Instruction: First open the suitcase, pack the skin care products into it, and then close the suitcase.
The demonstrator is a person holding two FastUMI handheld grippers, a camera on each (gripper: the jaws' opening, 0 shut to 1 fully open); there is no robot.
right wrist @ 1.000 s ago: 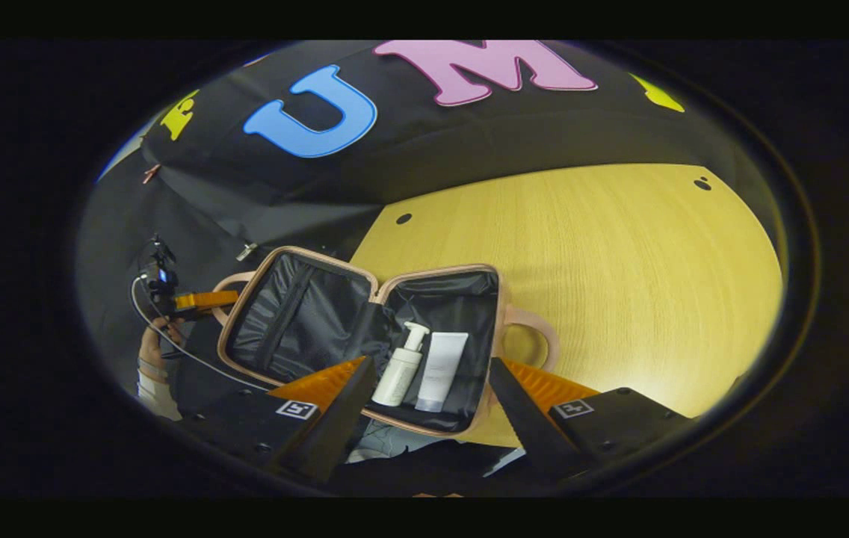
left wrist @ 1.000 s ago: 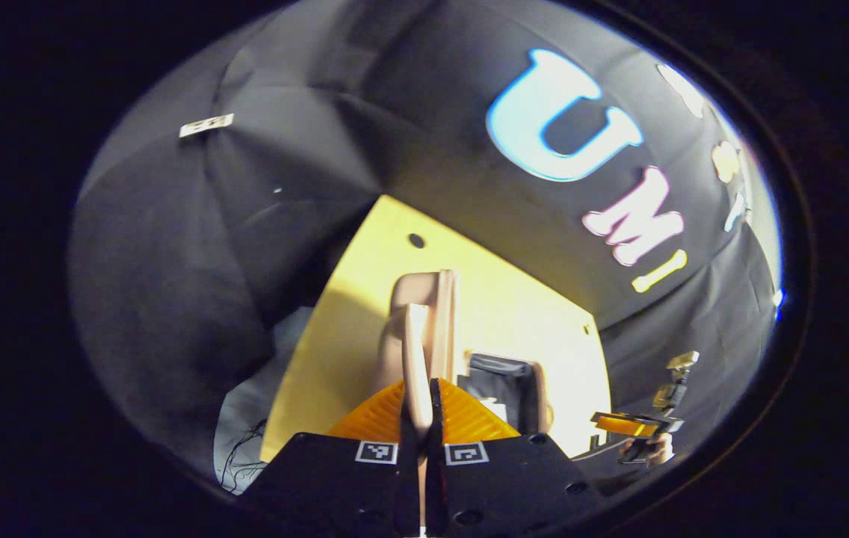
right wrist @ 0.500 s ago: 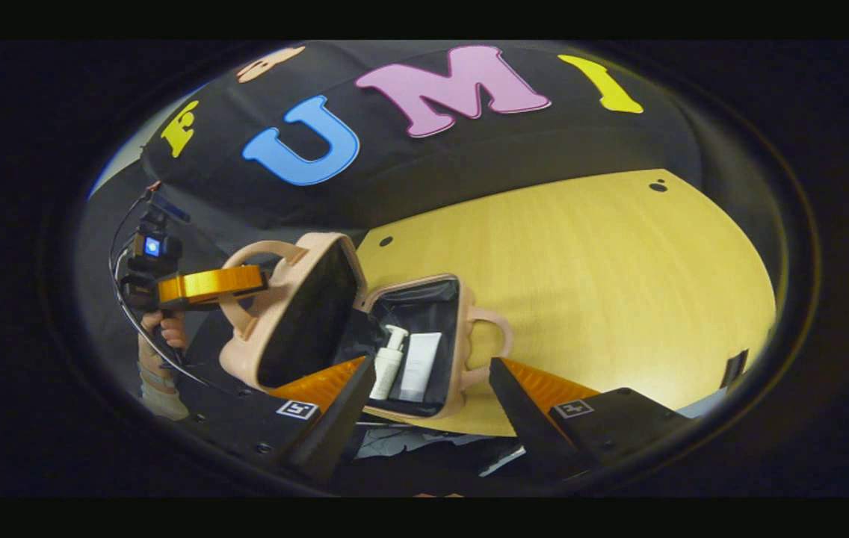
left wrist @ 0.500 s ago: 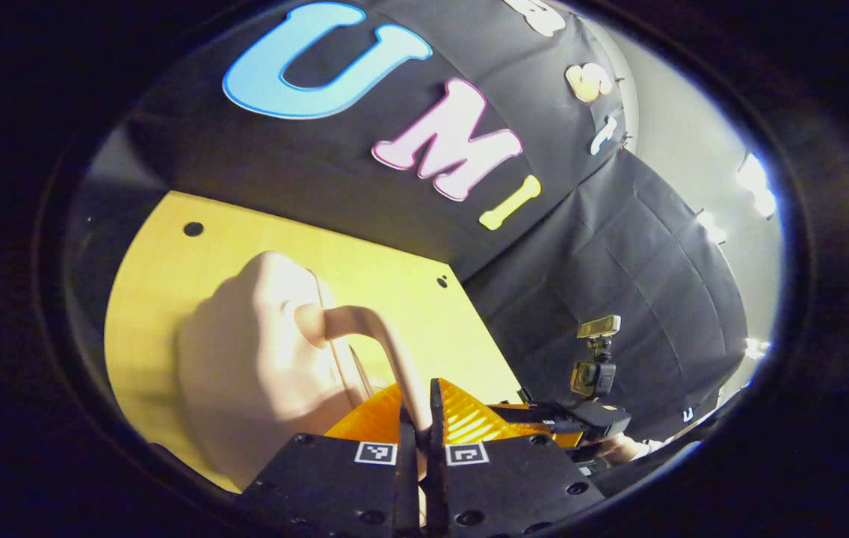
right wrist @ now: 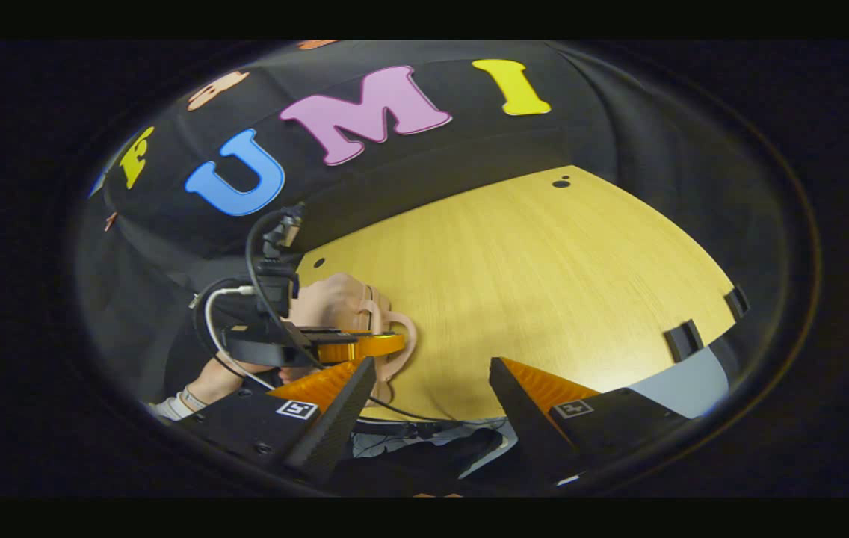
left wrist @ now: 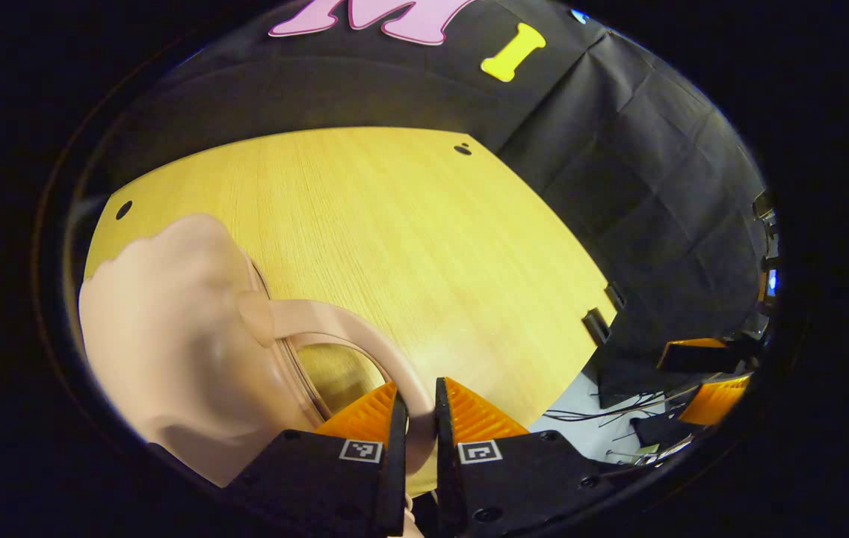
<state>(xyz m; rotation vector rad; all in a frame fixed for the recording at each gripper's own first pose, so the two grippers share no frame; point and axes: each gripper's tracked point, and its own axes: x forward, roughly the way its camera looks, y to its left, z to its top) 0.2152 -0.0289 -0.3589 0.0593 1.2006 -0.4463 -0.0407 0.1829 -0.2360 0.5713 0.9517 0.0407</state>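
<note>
1. Left gripper (left wrist: 418, 407) pinched tight on the pink handle (left wrist: 350, 336) of the suitcase (left wrist: 170, 329).
2. Suitcase lid down, case lying near the desk's (left wrist: 409, 239) left edge.
3. Right gripper (right wrist: 432, 388) spread wide above the desk's front edge, holding nothing, well apart from the suitcase.

Yellow wooden table (left wrist: 394, 224), black cloth wall (right wrist: 619, 134)

readable text: I find none | square coded markers (left wrist: 362, 450) on my gripper bodies at 6 o'clock | no words, brands or numbers
</note>
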